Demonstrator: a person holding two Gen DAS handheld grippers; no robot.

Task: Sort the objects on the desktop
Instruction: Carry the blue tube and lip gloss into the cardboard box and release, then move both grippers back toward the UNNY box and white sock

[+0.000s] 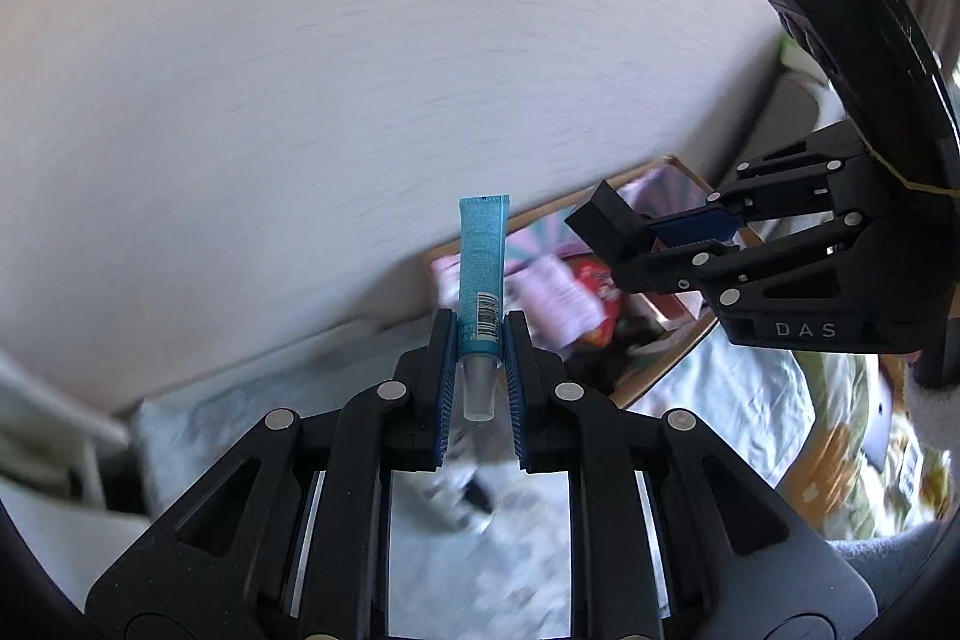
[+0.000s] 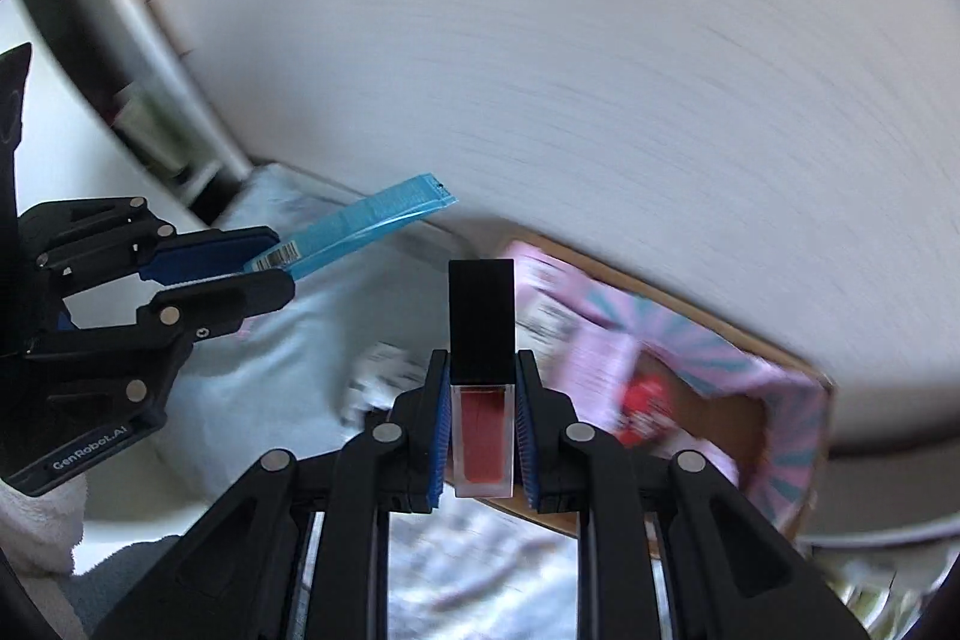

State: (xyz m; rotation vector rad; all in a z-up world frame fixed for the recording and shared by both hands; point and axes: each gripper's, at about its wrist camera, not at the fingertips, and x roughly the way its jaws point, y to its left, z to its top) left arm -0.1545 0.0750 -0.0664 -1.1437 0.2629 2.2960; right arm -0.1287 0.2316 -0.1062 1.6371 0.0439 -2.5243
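A bedroom at home: printed bedding [image 1: 708, 382], white wall [image 1: 360, 40].

Blur and occlusion around the cardboard box

Contents of the cardboard box [image 2: 798, 466] smear into pink, teal and red patches; print unreadable. Right gripper [image 1: 606, 232] covers the box's far corner in the left wrist view. Patterned cloth [image 2: 480, 574] below the box is blurred. Barcode text on the blue tube [image 1: 480, 280] too small to read.
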